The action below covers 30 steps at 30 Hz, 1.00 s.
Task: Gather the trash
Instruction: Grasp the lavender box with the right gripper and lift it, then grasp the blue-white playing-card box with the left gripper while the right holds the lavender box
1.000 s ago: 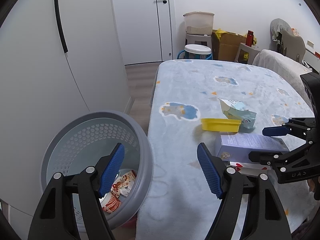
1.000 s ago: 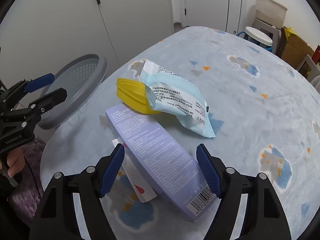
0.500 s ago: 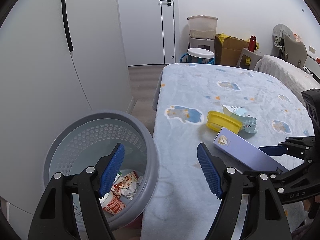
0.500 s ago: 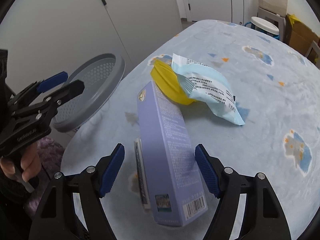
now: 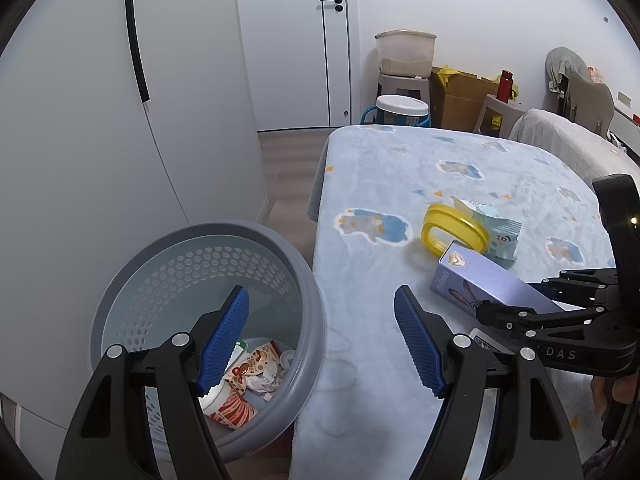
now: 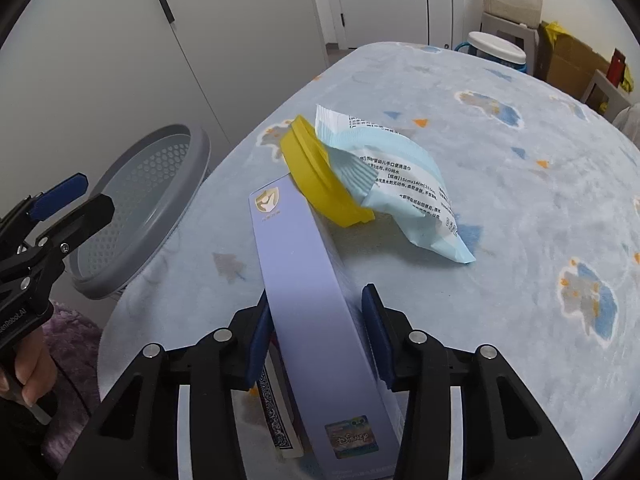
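A long purple box (image 6: 304, 280) lies on the blue blanket-covered table (image 6: 500, 160). My right gripper (image 6: 317, 300) is closing on it, with both pads against its long sides. The box (image 5: 480, 284) touches a yellow lid (image 6: 320, 176), and a light blue wipes packet (image 6: 400, 184) leans on that lid. A dark-backed card (image 6: 276, 412) lies under the box's near end. My left gripper (image 5: 321, 292) hangs open and empty over the gap between the table edge and a grey perforated basket (image 5: 120, 280) holding several wrappers (image 5: 248, 380).
The basket stands on the floor against the table's left edge, beside white cupboard doors (image 5: 100, 140). Behind the table stand a stool with a plastic bin (image 5: 406, 52), a white-lidded tub (image 5: 400, 106) and cardboard boxes (image 5: 460, 100). A hand (image 6: 28, 364) holds the left gripper.
The right jaws have closed from wide apart onto the purple box's sides. The box has turned to point away from the right camera. The left gripper has stayed open and still.
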Available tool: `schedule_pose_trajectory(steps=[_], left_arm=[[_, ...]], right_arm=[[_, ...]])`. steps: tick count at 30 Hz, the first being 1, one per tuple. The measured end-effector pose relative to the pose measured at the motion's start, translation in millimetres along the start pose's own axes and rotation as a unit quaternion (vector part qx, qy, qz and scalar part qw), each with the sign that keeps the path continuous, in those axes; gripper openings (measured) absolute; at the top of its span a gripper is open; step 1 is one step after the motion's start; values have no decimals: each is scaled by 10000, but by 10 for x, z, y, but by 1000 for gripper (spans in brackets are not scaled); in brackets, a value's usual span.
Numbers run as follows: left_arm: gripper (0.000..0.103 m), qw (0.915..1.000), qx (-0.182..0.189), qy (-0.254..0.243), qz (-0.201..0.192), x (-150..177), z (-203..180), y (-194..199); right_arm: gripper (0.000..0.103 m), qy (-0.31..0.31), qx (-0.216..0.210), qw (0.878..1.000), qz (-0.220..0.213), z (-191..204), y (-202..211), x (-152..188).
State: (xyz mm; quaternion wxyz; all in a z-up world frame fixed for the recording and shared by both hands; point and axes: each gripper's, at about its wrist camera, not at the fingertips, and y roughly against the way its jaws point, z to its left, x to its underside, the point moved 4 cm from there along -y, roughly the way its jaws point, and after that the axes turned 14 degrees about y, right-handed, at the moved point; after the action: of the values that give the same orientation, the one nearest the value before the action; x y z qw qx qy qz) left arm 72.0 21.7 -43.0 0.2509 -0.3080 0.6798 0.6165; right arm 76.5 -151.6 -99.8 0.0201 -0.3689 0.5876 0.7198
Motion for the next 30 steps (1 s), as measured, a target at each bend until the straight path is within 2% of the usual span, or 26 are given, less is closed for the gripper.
schedule_pose_trajectory(steps=[5, 10, 24, 30], left_arm=[[72, 9999, 115, 18, 78, 31, -18, 10], [72, 9994, 261, -49, 216, 144, -102, 22], [73, 9946, 799, -320, 579, 507, -555, 110], [74, 9909, 928, -319, 918, 666, -763, 62]], right_arm=[[36, 44, 101, 9998, -156, 33, 146, 28], [35, -108, 126, 9995, -265, 22, 302, 121], [35, -954, 306, 9931, -617, -168, 817, 560], [35, -1251, 401, 9881, -800, -323, 1008, 692]])
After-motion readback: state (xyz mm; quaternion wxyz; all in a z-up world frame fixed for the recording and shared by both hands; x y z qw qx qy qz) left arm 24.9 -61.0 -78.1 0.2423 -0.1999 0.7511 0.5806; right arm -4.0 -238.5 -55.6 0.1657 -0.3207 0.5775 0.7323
